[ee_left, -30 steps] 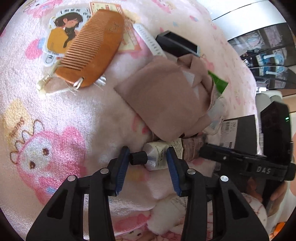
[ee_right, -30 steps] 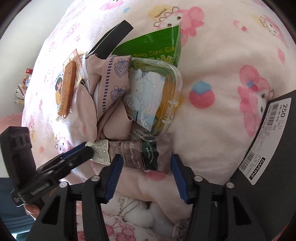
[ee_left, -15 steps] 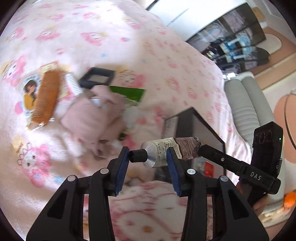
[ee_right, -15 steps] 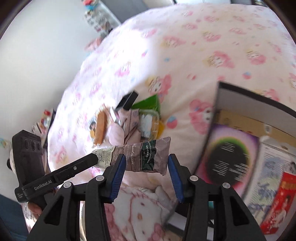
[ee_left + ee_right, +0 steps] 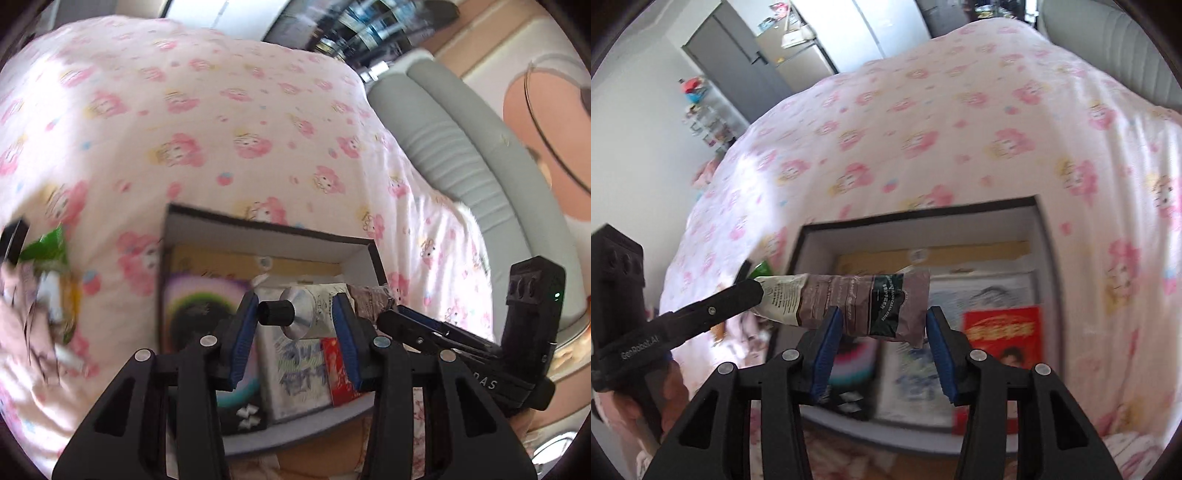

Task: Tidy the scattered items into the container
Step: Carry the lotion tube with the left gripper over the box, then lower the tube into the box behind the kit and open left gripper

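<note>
A hand cream tube (image 5: 306,314) with a black cap hangs in the air, carried between both grippers. In the left wrist view its cap end sits between the blue pads of my left gripper (image 5: 293,332), and the right gripper (image 5: 388,319) meets its far end. In the right wrist view the brown crimped end (image 5: 864,306) lies between the pads of my right gripper (image 5: 884,332), with the left gripper (image 5: 755,291) at the cap end. Below the tube stands an open dark box (image 5: 258,230) (image 5: 916,214) holding flat printed items.
The box rests on a pink cartoon-print blanket (image 5: 221,110). Inside it lie a red packet (image 5: 1001,332) and a dark card with a rainbow ring (image 5: 199,310). A green packet (image 5: 48,247) and pink cloth (image 5: 22,314) stay at far left. A grey cushion (image 5: 461,155) borders the bed.
Both grippers lifted the tube off the blanket and carried it right, over the open box. The pile with the comb and cloth slid to the left edge of view.
</note>
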Available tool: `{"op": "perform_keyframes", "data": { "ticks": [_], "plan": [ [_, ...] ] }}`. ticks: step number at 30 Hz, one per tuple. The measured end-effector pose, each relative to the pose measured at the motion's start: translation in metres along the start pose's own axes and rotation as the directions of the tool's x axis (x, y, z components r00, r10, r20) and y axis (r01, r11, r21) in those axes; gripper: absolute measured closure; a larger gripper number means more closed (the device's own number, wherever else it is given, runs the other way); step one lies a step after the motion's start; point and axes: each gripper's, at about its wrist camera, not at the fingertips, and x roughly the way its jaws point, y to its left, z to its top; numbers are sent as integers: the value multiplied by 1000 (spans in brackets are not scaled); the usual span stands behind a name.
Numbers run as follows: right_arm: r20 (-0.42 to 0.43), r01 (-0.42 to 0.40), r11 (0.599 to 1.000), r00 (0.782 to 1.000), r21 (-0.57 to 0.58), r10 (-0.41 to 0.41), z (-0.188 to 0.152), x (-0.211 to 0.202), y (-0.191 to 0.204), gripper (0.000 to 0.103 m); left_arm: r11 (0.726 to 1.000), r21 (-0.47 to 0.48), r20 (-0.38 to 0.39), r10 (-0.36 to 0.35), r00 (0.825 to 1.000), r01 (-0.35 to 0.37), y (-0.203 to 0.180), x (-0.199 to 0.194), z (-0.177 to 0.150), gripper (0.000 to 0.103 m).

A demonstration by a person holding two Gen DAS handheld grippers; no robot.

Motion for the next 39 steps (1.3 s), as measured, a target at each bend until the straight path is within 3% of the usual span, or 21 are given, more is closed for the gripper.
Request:
{"op": "perform_keyframes", "data": {
  "ticks": [7, 11, 14, 20, 24, 29, 33, 36, 39],
  "plan": [
    [-18, 67, 994, 998, 85, -66, 28, 17, -72, 60, 1000, -28, -107, -14, 994, 11, -18, 83, 22, 62],
    [-65, 168, 985, 984, 34, -166, 25, 45, -76, 60, 998, -55, -165, 8, 986, -17, -1, 122, 16, 62],
    [-105, 188, 982, 977, -1, -187, 20, 64, -77, 60, 995, -101, -206, -3, 979, -18, 16, 137, 8, 62],
    [-132, 199, 980, 971, -30, -201, 22, 87, -72, 60, 993, -103, -226, 26, 974, -50, 28, 146, 6, 60],
    [-157, 193, 980, 968, -46, -198, 26, 91, -70, 60, 991, -125, -243, 5, 970, -36, 31, 147, 5, 60],
    [-94, 178, 984, 979, -17, -179, 20, 62, -71, 60, 992, -109, -170, 42, 984, -61, 29, 127, 0, 60],
    [-129, 98, 995, 987, -3, -97, 13, 62, -70, 61, 985, -99, -116, 132, 984, -144, 29, 119, -2, 61],
    [-150, 163, 986, 975, -19, -164, 16, 76, -70, 61, 974, -128, -103, 175, 979, -188, 33, 126, 6, 61],
    [-161, 172, 985, 972, -2, -170, 21, 85, -73, 61, 976, -144, -153, 139, 978, -161, 36, 140, 13, 61]
  ]
}}
